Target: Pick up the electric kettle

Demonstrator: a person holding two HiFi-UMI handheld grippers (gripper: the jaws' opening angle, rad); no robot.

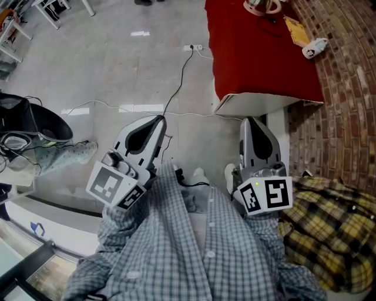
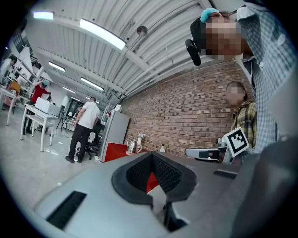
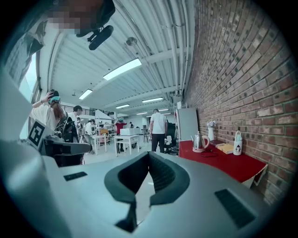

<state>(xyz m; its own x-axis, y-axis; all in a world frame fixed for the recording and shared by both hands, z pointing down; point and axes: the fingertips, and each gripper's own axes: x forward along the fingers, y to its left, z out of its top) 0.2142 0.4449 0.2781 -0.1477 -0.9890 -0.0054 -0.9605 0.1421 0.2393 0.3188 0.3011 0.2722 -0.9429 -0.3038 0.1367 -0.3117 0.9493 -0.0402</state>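
Note:
The steel electric kettle [image 3: 200,142] stands at the far end of a red table [image 3: 233,165] by the brick wall. In the left gripper view the kettle [image 2: 132,147] is small and distant. In the head view the kettle [image 1: 261,6] is cut off at the top edge of the red table [image 1: 258,59]. My left gripper [image 1: 157,121] and right gripper [image 1: 252,121] are held close to my checked shirt, over the floor and well short of the table. Both grippers are shut with nothing in them, as seen from the left gripper [image 2: 151,160] and the right gripper [image 3: 149,158].
A white bottle [image 1: 314,48] and a yellow book [image 1: 296,30] lie on the table. On the floor are a power strip with its cable [image 1: 194,48] and a black bag [image 1: 29,120]. A person in yellow plaid [image 1: 335,229] sits at my right. People [image 3: 158,130] stand further off.

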